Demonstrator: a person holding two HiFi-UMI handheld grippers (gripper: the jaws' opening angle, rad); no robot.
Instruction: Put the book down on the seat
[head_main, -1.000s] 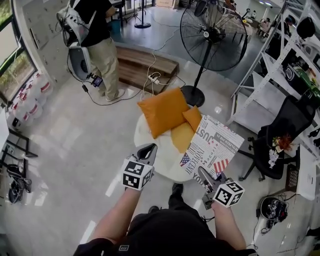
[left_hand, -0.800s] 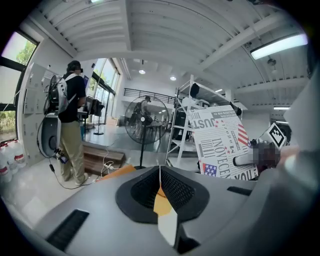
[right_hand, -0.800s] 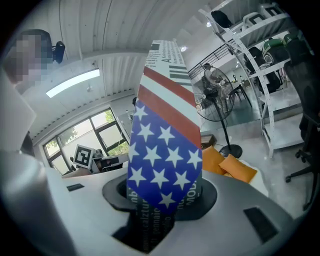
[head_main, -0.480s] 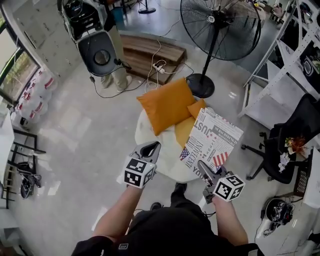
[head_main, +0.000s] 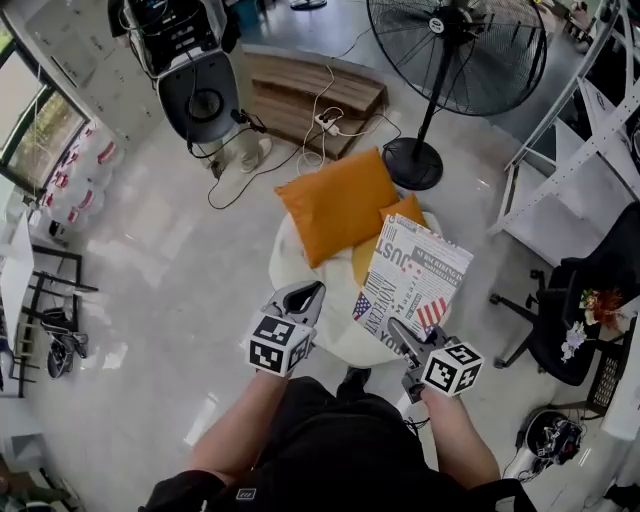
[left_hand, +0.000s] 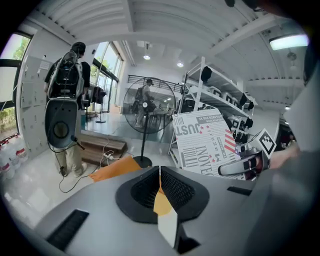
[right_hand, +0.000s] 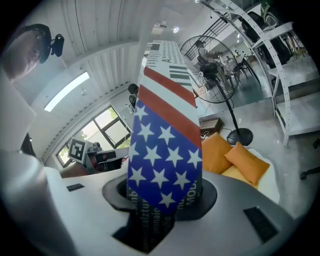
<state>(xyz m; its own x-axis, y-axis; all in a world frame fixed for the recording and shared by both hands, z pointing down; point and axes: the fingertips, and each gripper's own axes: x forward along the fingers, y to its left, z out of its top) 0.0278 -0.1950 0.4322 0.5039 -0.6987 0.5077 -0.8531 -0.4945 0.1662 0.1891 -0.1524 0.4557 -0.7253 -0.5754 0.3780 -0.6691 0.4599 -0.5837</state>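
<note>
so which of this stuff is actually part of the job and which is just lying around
Job:
book, gripped in the right claw
white seat
left claw, shut and empty

Lying about:
orange cushions, on the seat
fan
black chair
shelving
</note>
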